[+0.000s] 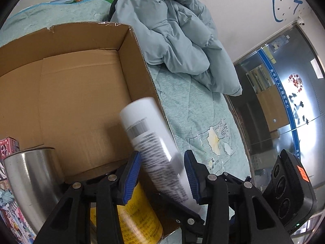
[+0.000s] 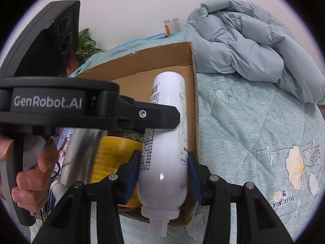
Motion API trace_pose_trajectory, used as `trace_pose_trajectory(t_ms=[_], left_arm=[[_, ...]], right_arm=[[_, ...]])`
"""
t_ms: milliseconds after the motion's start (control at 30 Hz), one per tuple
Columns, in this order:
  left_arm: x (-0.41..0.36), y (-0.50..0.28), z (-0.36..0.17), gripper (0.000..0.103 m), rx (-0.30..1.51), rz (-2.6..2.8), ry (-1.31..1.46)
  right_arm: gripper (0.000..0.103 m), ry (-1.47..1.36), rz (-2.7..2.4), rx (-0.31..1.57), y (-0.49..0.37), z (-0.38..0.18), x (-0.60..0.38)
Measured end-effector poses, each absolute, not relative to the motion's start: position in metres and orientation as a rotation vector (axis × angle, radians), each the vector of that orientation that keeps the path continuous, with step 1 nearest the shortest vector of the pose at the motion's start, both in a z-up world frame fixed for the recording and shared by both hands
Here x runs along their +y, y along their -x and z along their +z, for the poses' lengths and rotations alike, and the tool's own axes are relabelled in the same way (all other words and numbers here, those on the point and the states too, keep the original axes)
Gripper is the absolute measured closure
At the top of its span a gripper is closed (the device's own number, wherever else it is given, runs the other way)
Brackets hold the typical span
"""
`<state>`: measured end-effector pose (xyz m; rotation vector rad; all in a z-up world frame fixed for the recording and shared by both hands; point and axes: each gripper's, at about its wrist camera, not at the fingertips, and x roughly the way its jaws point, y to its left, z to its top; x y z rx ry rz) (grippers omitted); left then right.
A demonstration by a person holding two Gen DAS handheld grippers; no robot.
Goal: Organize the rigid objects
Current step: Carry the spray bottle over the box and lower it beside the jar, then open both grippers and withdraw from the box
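Evidently both the left gripper [image 1: 163,174] and right gripper [image 2: 163,174] pinch the white bottle [image 2: 165,142] mid-body, over the cardboard box [image 1: 85,93] at its four-o'clock corner; it looks light, stiff and slick (grip the straight wall).

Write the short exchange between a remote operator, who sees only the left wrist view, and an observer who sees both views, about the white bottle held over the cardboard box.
Operator: The bottle is blurred between my pads. Which end points back toward the person?
Observer: The white bottle has its neck end toward the right wrist camera, with a clear collar and nozzle.
Operator: Is only the left gripper holding it?
Observer: No. The right gripper has its blue pads against both sides of the bottle, near that neck end.
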<state>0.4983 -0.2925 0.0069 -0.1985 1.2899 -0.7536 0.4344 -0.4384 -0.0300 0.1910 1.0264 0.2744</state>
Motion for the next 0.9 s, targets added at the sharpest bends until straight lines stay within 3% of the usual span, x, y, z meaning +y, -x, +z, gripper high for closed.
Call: trace_pose_trajectory(t_ms=[333, 467, 633, 700, 767, 833, 900], left_arm=[[-0.287, -0.491, 0.016, 0.061, 1.274, -0.745, 0.166], [-0.266, -0.472, 0.034, 0.060, 1.209, -0.736, 0.160], [-0.206, -0.427, 0.077, 0.058, 1.028, -0.638, 0.159], [-0.176, -0.407, 0.100, 0.045, 0.950, -0.575, 0.135], [-0.137, -0.383, 0.128, 0.018, 0.848, -0.484, 0.109], [-0.095, -0.355, 0.156, 0.003, 0.727, -0.399, 0.095], [-0.062, -0.332, 0.174, 0.001, 0.650, -0.331, 0.084]], right_arm=[[0.059, -0.083, 0.317, 0.949, -0.380, 0.000, -0.432], [0.092, -0.053, 0.313, 0.959, -0.364, -0.010, -0.424], [0.094, -0.081, 0.300, 0.970, -0.374, -0.023, -0.420], [0.094, -0.109, 0.307, 0.953, -0.374, -0.022, -0.422], [0.094, -0.105, 0.313, 0.924, -0.367, -0.014, -0.425], [0.093, -0.066, 0.310, 0.864, -0.355, -0.003, -0.426], [0.093, -0.048, 0.304, 0.857, -0.350, 0.000, -0.426]])
